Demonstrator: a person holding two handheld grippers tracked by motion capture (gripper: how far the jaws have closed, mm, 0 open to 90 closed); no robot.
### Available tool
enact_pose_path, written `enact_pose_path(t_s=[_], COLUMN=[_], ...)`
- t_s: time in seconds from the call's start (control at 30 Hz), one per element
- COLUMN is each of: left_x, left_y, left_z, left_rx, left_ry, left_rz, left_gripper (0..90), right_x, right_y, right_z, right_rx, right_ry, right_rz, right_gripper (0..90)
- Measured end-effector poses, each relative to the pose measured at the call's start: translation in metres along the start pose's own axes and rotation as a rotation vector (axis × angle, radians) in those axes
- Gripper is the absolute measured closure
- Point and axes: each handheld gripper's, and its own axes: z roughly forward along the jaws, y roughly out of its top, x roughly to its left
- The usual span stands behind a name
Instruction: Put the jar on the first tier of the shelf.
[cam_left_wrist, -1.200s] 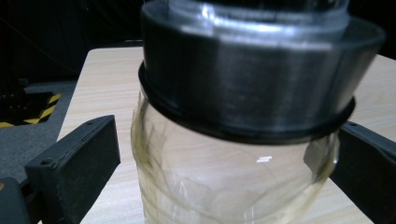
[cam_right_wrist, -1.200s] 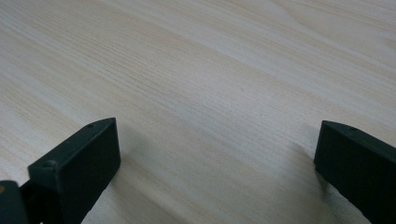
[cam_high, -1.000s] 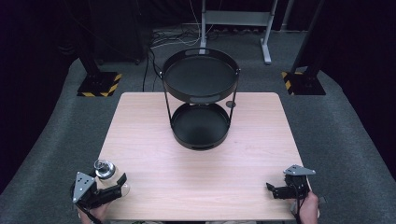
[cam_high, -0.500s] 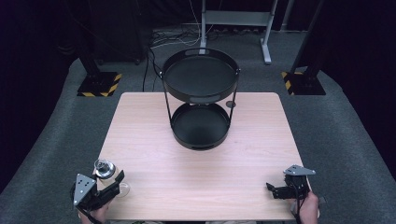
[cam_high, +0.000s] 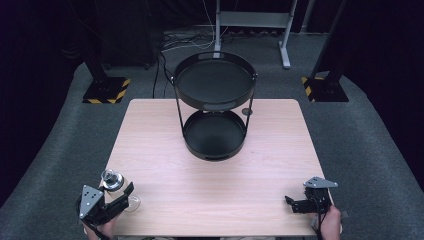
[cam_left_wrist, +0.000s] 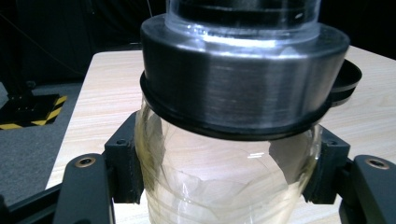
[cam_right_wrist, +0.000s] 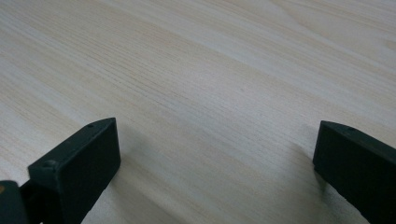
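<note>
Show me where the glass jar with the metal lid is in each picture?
High view: glass jar at the bottom left, in the left gripper.
Left gripper view: jar fills the middle, jaws pressing both its sides.
Right gripper view: not in it.
Shared landmark: the pale wooden table.

In the left gripper view the glass jar (cam_left_wrist: 224, 182) is cut off at the bottom edge, so its base cannot be seen, and its clear lid top (cam_left_wrist: 243, 14) runs out of the top edge. The jar's metal collar (cam_left_wrist: 243, 84) hides most of the black two-tier tray (cam_left_wrist: 348, 79) behind it. In the high view the jar (cam_high: 116, 186) is too small to make out detail, and the right hand-held gripper (cam_high: 299, 204) is too small to read its jaws.
</note>
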Motion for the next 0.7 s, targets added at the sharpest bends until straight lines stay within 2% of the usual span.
enact_pose_path(t_s=[0.7], left_x=[-0.017], left_y=[0.016], left_z=[0.013], left_rx=[-0.020], left_ry=[-0.042], left_rz=[0.030], left_gripper=[31.0], right_x=[0.000], right_y=[0.000], right_z=[0.000], right_rx=[0.001], right_ry=[0.010], right_rz=[-0.005], right_gripper=[0.0])
